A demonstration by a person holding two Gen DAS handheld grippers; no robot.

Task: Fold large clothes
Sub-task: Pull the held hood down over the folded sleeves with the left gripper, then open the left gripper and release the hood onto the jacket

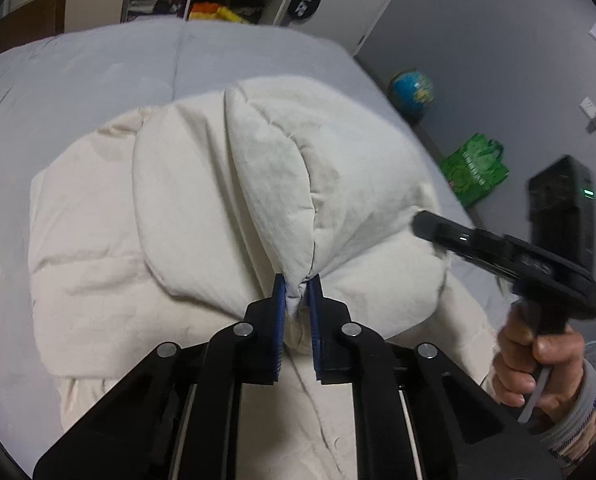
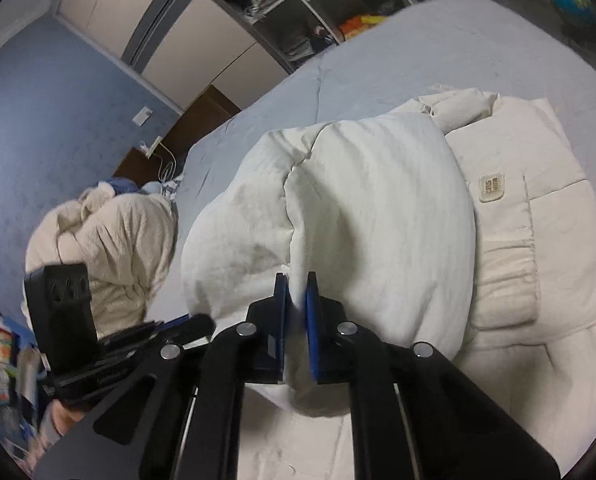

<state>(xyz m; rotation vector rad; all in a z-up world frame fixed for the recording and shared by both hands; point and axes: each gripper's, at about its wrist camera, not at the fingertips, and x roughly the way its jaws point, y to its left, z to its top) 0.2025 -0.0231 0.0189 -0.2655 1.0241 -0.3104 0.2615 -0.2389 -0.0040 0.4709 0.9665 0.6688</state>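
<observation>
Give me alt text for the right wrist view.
The right gripper is shut on a puffy fold of the cream jacket lying on the grey bed. A second cream garment sits at left, behind the left gripper's body.

Left claw (image 1: 296,286) pinches a fold of the cream puffer coat (image 1: 225,184).

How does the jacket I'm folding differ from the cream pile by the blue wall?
The jacket is spread on the bed, with smooth quilted panels and a patch; the pile is crumpled in a heap and looks ribbed. The left tool and right tool both pinch the jacket; nothing holds the pile. Both are cream.
</observation>
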